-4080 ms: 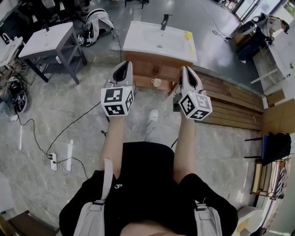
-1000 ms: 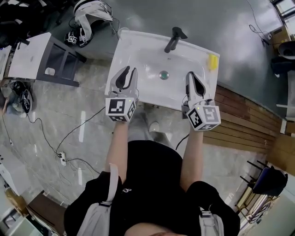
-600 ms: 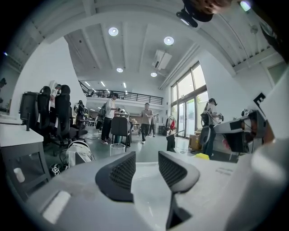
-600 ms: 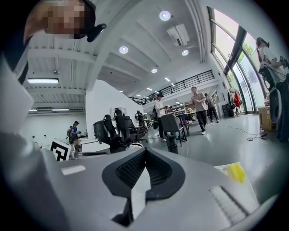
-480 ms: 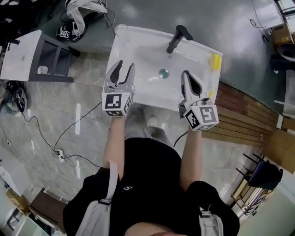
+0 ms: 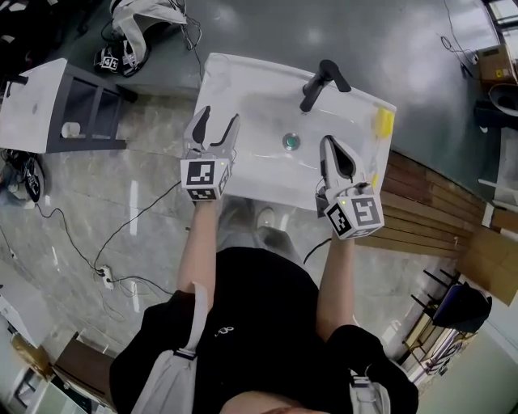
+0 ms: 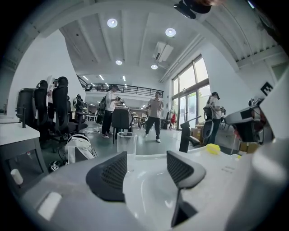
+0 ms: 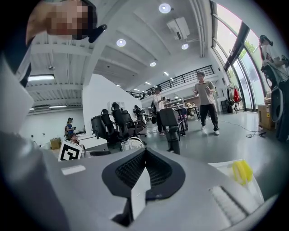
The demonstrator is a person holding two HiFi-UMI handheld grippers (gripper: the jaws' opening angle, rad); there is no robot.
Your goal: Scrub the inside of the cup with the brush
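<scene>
A white sink is the fixed mark here, standing on a pale marbled floor in a wide, bright hall. A black faucet rises at its far rim and a round drain sits in the middle of the bowl.

The clear cup stands upright on the sink's far left corner. The yellow brush lies on the sink's right ledge.

The left gripper hovers over the sink's near left edge; its fingers have just been opening and now stand wide apart with nothing between them, the cup well beyond. The right gripper is over the near right of the bowl, its fingers pressed together on nothing.

Left of the sink stands a white-topped desk, and a cable runs across the floor to a power strip. Right of the sink lies a wooden plank platform. Beyond the sink's far left corner a backpack sits on grey floor, and people stand farther off.
</scene>
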